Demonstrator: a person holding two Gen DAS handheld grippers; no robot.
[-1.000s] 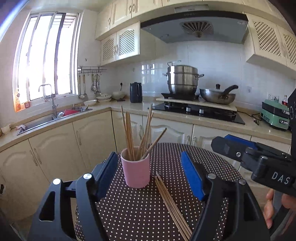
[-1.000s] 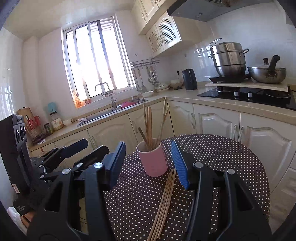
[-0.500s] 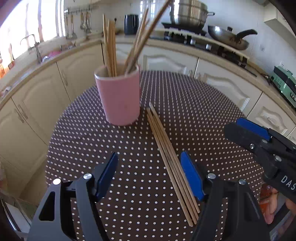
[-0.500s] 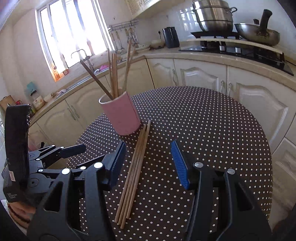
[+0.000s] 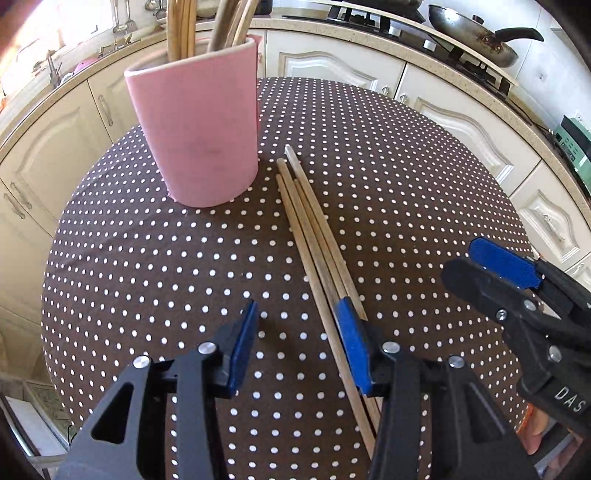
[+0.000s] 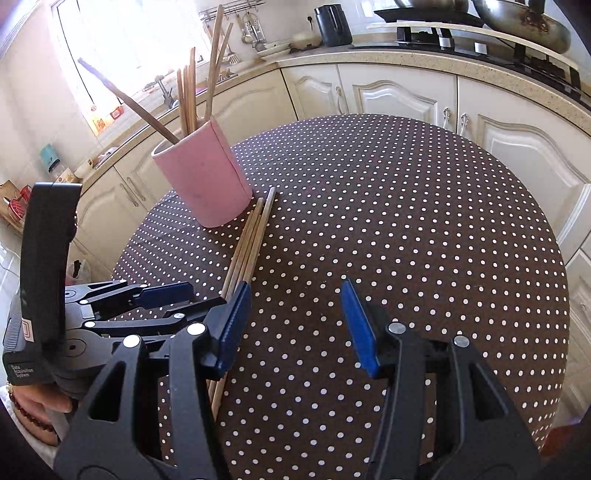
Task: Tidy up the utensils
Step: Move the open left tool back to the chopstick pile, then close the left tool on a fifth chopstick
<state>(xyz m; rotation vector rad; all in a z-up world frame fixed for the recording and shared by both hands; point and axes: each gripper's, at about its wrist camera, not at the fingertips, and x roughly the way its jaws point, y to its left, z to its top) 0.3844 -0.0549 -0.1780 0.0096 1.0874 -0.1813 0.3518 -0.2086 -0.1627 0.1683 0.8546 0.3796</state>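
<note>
Chopsticks [image 5: 314, 236] beside pink cup [image 5: 199, 122], wok [image 5: 476, 29] behind

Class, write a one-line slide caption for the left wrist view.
Open left gripper poised over loose chopsticks beside the pink cup.

A home kitchen is showing itself: cream cabinets [image 6: 402, 96] are lining the walls, a wok [image 5: 476, 33] is sitting on the stove [image 5: 373, 18], and a kettle [image 6: 334, 24] is standing nearby.

Words on the two grippers

The right gripper [image 5: 513, 291] has white letters "DAS" on its black body. The left gripper [image 6: 173, 299] has a small label, too blurry to read for sure.
</note>
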